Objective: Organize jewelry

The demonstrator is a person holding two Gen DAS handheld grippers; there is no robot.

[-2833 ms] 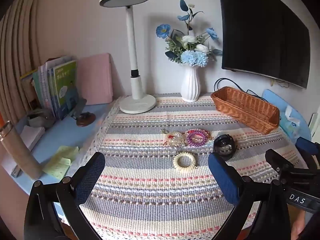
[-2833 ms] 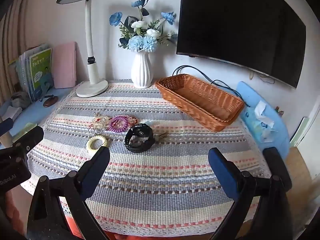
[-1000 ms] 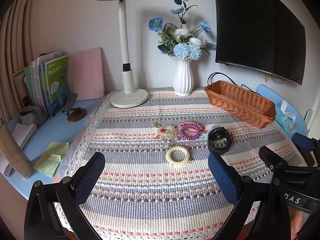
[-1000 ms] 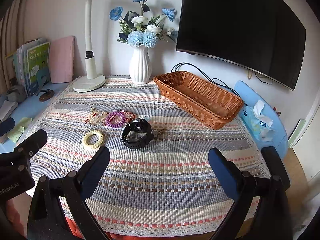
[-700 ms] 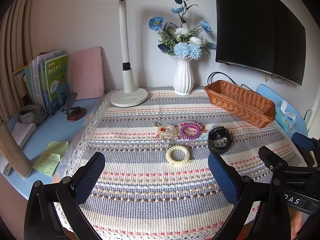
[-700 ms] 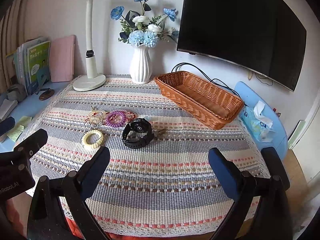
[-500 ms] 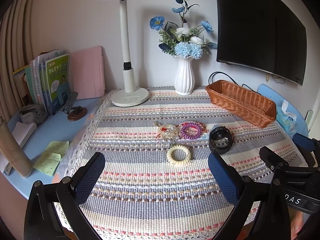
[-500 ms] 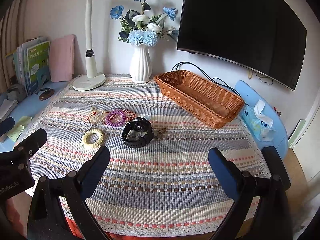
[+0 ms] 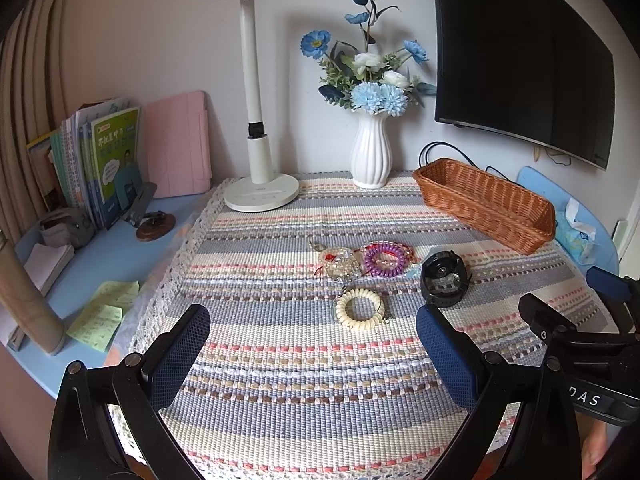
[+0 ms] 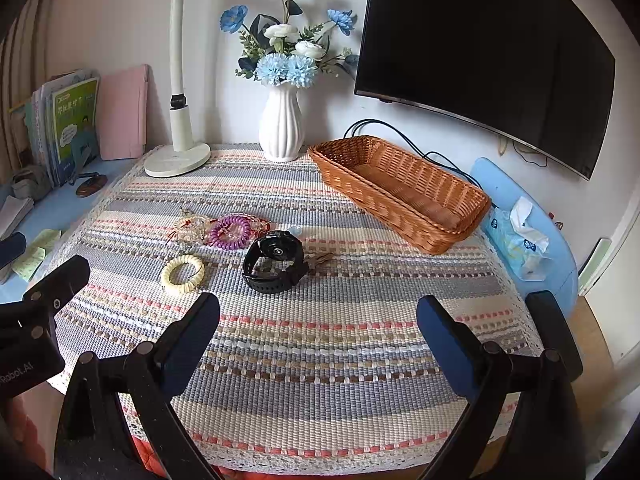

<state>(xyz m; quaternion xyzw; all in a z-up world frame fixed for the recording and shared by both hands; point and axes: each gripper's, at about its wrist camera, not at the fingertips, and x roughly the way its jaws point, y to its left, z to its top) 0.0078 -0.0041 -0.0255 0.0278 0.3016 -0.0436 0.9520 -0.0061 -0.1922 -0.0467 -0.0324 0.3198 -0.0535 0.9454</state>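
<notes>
Striped woven cloth (image 9: 280, 364) covers the table and hardly anything has changed over the last seconds: both views have only drifted a touch, and the left gripper (image 9: 312, 356) and right gripper (image 10: 318, 338) still hang spread wide and empty, so sorting looks unstarted. Cream coil bracelet (image 9: 359, 309), purple coil bracelet (image 9: 384, 259), clear bead bracelet (image 9: 339, 264) and black watch (image 10: 275, 261) lie clustered mid-cloth, well apart from the empty wicker basket (image 10: 384, 196)
</notes>
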